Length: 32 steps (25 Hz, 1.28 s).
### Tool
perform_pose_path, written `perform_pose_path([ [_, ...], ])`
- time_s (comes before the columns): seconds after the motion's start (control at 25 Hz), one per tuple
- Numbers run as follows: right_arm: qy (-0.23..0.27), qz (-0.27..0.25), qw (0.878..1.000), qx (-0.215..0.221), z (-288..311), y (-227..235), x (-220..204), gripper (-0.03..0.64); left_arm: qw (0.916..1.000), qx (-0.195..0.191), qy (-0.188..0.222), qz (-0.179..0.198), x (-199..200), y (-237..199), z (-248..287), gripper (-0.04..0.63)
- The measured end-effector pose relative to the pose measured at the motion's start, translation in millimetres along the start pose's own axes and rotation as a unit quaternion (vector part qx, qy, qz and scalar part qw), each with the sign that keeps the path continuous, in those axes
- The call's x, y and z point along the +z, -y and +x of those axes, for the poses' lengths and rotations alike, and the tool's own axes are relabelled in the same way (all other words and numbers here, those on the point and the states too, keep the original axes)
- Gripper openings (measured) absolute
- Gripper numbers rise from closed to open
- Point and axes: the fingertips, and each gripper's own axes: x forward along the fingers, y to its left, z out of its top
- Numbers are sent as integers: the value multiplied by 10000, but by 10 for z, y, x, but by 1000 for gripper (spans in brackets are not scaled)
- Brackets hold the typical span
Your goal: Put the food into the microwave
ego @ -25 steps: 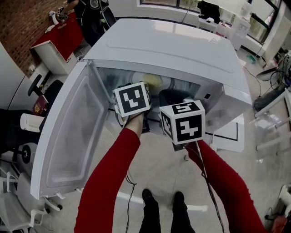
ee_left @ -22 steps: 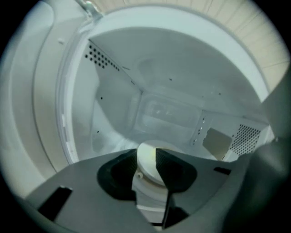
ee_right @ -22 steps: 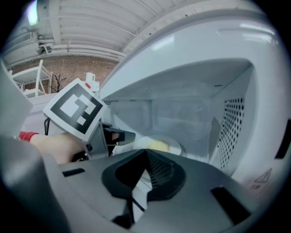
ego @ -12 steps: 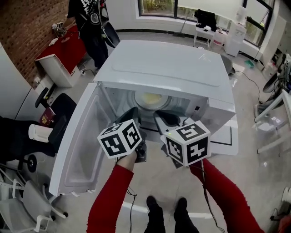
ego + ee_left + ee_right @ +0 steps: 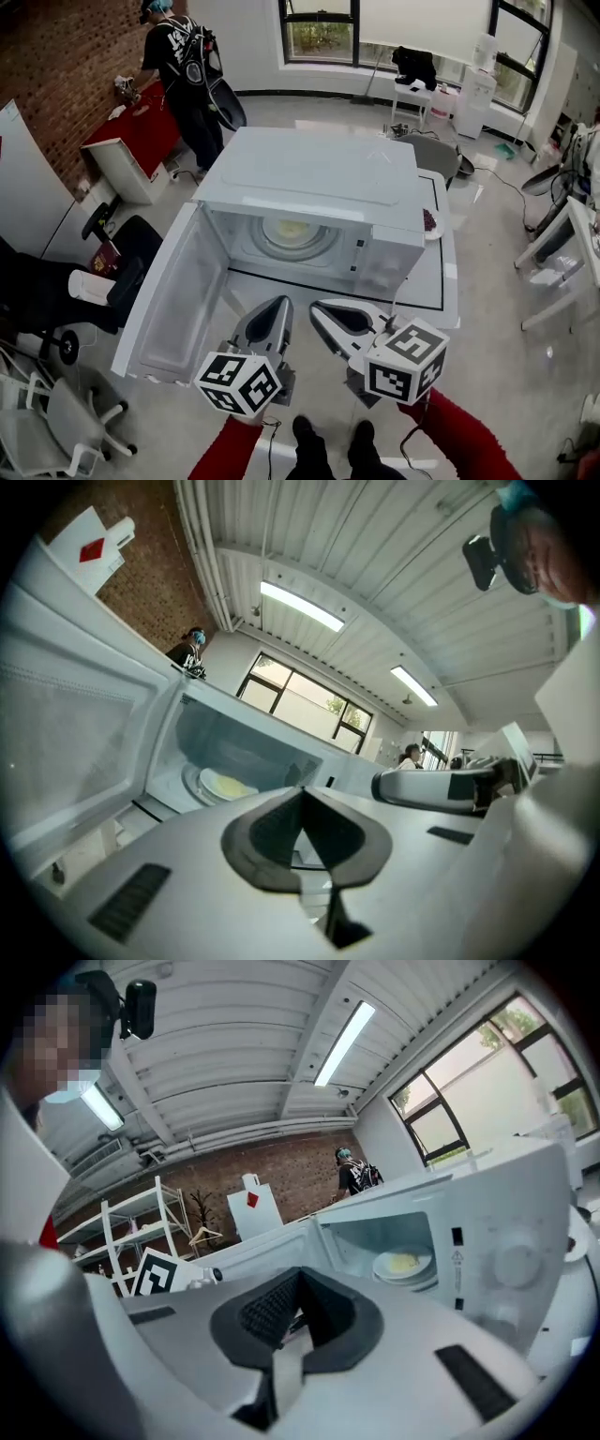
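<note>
Food (image 5: 292, 230) sits inside the microwave (image 5: 309, 178); door (image 5: 173, 300) hangs wide open. Left tongs (image 5: 283, 305) and right tongs (image 5: 317, 309) are both pressed together, empty, outside the cavity. Likely next: nudge the door's outer edge and swing it shut gently.

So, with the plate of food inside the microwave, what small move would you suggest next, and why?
Probably swing the open door shut with the left hand-held gripper: the plate of food sits inside the microwave, and that gripper and the right hand-held gripper are both shut, empty and outside the cavity.
</note>
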Motion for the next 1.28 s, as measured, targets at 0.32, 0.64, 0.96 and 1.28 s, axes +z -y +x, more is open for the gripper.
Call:
perform_pose_path([
  [0.32, 162, -178, 9997, -69, -858, -181, -229, 14, 9983, 172, 168, 533, -168, 642, -534, 8],
  [0.64, 311, -340, 9987, -217, -1381, -281, -390, 14, 9928, 282, 101, 1162, -370, 1028, -869, 8],
  [0.96, 575, -462, 9968, -316, -1931, -394, -320, 14, 9915, 225, 110, 1279, -461, 1478, -1126, 8],
  [1.28, 647, -548, 9961, -235, -2268, -440, -425, 14, 9884, 94, 371, 1469, -422, 1837, -1254, 8],
])
